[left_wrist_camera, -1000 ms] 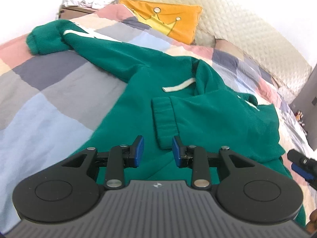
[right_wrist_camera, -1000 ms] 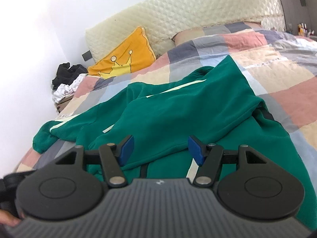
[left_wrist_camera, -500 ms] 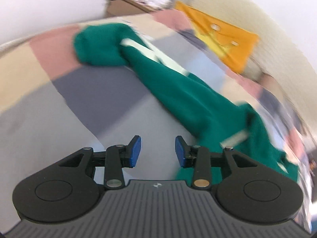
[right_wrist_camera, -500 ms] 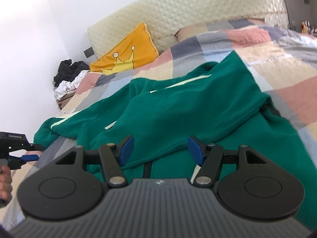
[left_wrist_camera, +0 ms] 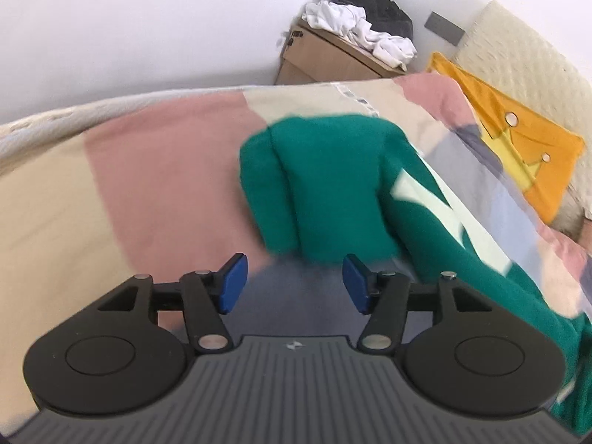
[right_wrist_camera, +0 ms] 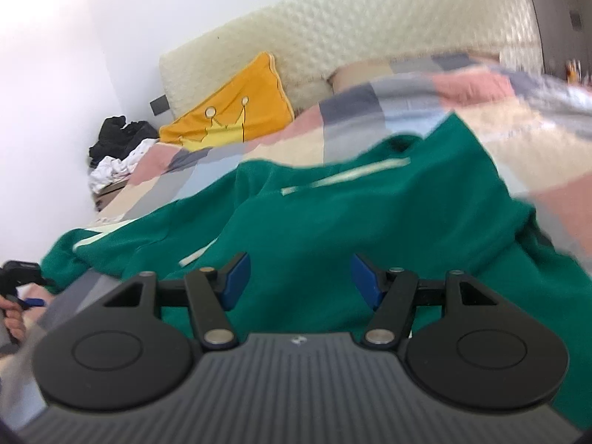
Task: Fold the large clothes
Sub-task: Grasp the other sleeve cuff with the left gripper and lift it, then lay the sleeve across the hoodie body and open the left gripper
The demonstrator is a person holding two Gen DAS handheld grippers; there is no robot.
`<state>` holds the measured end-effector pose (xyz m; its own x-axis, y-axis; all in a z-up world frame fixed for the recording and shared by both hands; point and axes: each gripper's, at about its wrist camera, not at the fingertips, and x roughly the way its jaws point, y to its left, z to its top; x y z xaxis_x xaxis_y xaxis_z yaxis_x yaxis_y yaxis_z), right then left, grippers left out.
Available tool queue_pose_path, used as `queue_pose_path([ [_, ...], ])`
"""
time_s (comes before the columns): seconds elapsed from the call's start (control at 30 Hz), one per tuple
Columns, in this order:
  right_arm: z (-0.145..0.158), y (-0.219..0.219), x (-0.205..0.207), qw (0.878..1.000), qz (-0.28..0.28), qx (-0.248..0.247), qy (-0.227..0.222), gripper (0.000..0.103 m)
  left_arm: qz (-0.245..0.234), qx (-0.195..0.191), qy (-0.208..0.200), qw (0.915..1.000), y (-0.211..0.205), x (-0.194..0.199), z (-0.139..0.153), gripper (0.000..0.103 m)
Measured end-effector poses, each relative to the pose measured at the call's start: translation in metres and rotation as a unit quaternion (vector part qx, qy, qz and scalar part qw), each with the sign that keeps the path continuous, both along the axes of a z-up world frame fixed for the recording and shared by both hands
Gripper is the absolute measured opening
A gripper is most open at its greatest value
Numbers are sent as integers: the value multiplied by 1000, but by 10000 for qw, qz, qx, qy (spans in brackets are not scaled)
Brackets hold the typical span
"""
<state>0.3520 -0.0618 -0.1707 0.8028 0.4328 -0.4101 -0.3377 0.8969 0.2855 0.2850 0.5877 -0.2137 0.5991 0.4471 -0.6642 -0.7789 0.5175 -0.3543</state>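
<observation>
Left wrist view: the green sweatshirt (left_wrist_camera: 333, 185) lies spread on the patchwork quilt (left_wrist_camera: 166, 177), and its sleeve end with the ribbed cuff sits just ahead of the left gripper (left_wrist_camera: 294, 281), which tilts down toward it. The blue pads stand apart with nothing between them; the jaws have just been opening, and the cuff is beyond the tips, not touched. A second ago this gripper looked over the sweatshirt's body and a folded cuff; now it faces the far sleeve at the bed's edge, and the picture is smeared by motion.

In the right wrist view the right gripper (right_wrist_camera: 299, 283) hangs low over the sweatshirt's body (right_wrist_camera: 333, 229), jaws apart and empty, much as before, though the view sits a little closer to the cloth. At the left edge of that view a hand (right_wrist_camera: 14, 318) holds the other tool beside the sleeve.

The quilt has pink, beige, grey and blue squares. An orange cushion (left_wrist_camera: 518, 155) with a crown drawing leans on the cream quilted headboard (right_wrist_camera: 351, 44). By the white wall a wooden nightstand (left_wrist_camera: 325, 59) carries a heap of white and black clothes (left_wrist_camera: 370, 22).
</observation>
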Motion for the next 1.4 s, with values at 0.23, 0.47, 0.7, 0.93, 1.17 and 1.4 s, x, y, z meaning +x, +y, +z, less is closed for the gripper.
queue_pose_path([
  [0.23,-13,15,36,9991,-348,-196,-127,63,65,-225,-158,9996,55,34,-17,59],
  [0.47,-32,10,71,9979,-382,-287,443,65,285,-162,324,9989,90,60,-9,30],
  [0.7,-25,14,70,9965,-453,-516,469,64,848,229,264,9958,123,42,58,24],
  [0.93,-8,-2,74,9967,-413,-302,624,64,216,1361,224,9902,82,54,149,24],
  [1.17,-2,-25,76,9962,-432,-129,750,64,-211,1940,-41,9808,8,60,247,24],
  [1.4,16,-54,62,9969,-365,260,653,64,-715,2655,-225,9612,-108,67,336,24],
])
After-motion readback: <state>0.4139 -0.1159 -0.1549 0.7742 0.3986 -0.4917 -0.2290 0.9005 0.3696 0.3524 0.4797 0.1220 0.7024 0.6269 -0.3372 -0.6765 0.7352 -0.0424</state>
